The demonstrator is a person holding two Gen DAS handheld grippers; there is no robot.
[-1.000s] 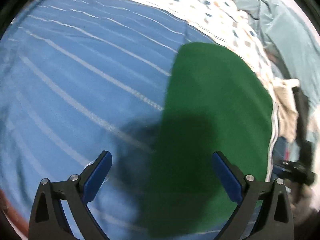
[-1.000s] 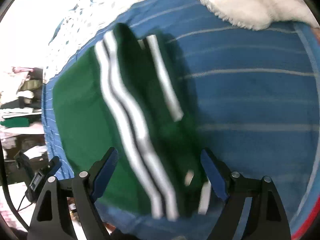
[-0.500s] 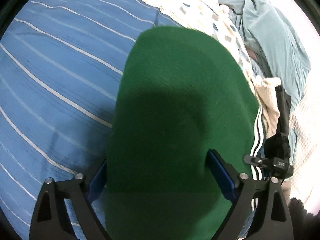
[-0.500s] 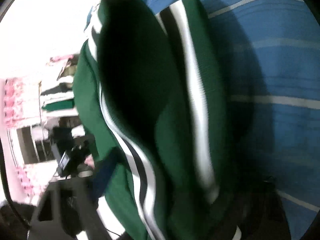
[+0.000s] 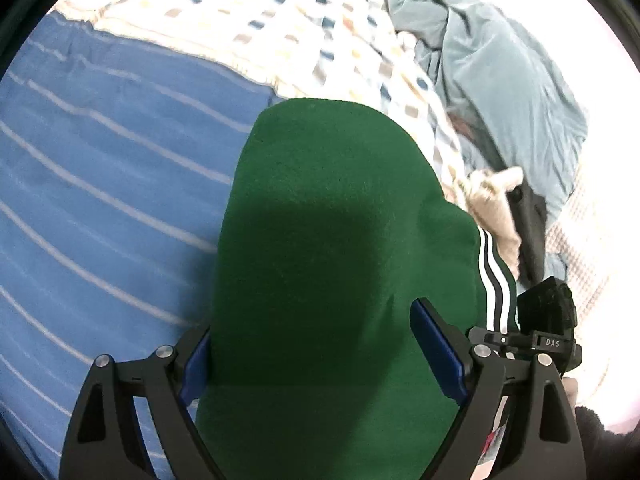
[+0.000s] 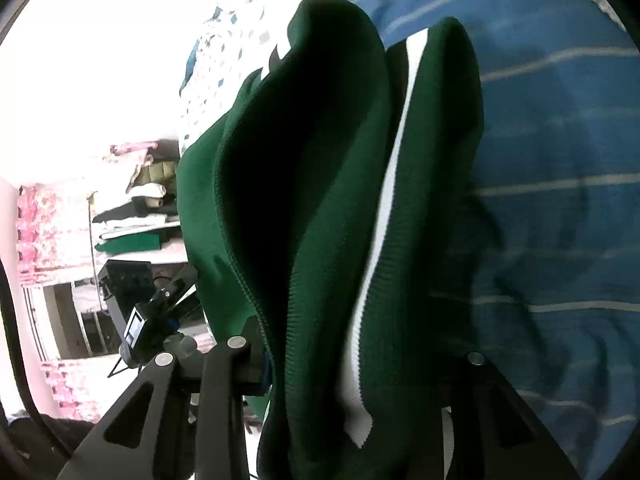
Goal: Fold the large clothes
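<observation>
A folded green garment with white side stripes [image 5: 320,260] fills the space between the fingers of my left gripper [image 5: 316,344]. The blue pads press its sides, so the left gripper is shut on it. In the right wrist view the same garment [image 6: 340,200] hangs in thick folds lifted above the blue striped sheet [image 6: 560,200]. It passes between the fingers of my right gripper [image 6: 360,364], whose pads are mostly hidden by cloth. The right gripper also appears in the left wrist view [image 5: 544,320], at the garment's striped right edge.
The blue striped sheet [image 5: 100,200] covers the bed. A patterned cream quilt [image 5: 280,32] and a pale blue-grey blanket [image 5: 500,80] lie beyond it, with a beige cloth [image 5: 492,208]. Shelves with stacked clothes [image 6: 132,216] stand off the bed.
Both grippers went from open above the flat garment to shut on it. The garment has been lifted off the sheet and hangs in folds.
</observation>
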